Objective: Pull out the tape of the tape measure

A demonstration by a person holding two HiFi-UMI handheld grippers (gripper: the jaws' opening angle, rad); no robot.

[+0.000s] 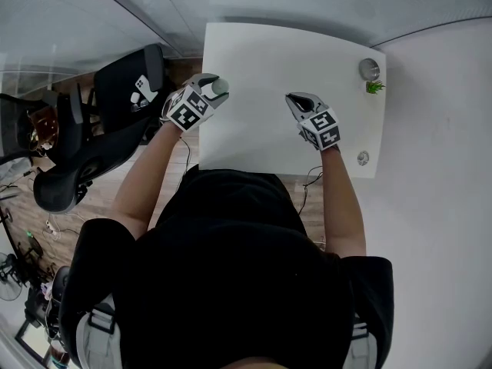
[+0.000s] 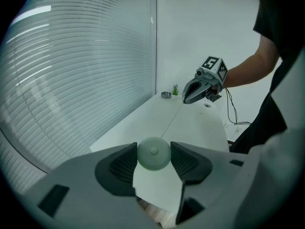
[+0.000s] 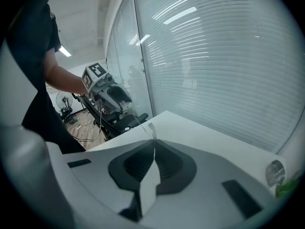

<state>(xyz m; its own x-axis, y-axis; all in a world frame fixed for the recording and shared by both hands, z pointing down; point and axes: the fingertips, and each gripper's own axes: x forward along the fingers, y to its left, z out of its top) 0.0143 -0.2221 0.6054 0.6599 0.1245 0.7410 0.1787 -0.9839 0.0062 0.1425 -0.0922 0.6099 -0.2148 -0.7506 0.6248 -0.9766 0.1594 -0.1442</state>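
Shoulders in a black shirt fill the bottom of the head view, and both bare forearms reach forward over a white table [image 1: 254,52].

The left gripper [image 1: 214,91] hangs at the table's left edge. Its jaws stand partly apart, with both pads pressed against the sides of a small, round, pale green tape measure [image 2: 153,152]. The case's flat face, with a button at its centre, is turned toward that gripper's camera.

The right gripper [image 1: 296,99] hangs over the middle of the table, well apart from the left. Its jaws are pressed together on the end of the tape [image 2: 172,120], and a small tab sticks up just past the pads.

The tape runs as a thin, straight, taut line from the case to the right gripper's tips. Its long axis lies left to right across the table; in the head view it is too thin to make out.

A black office chair [image 1: 115,91] stands left of the table. A cable port [image 1: 363,157] sits in the tabletop by its right edge.

At the far right corner are a round metal tin [image 1: 370,69] and, just beside it, a small green plant [image 1: 375,88]. White blinds [image 2: 71,70] run along the table's far edge.
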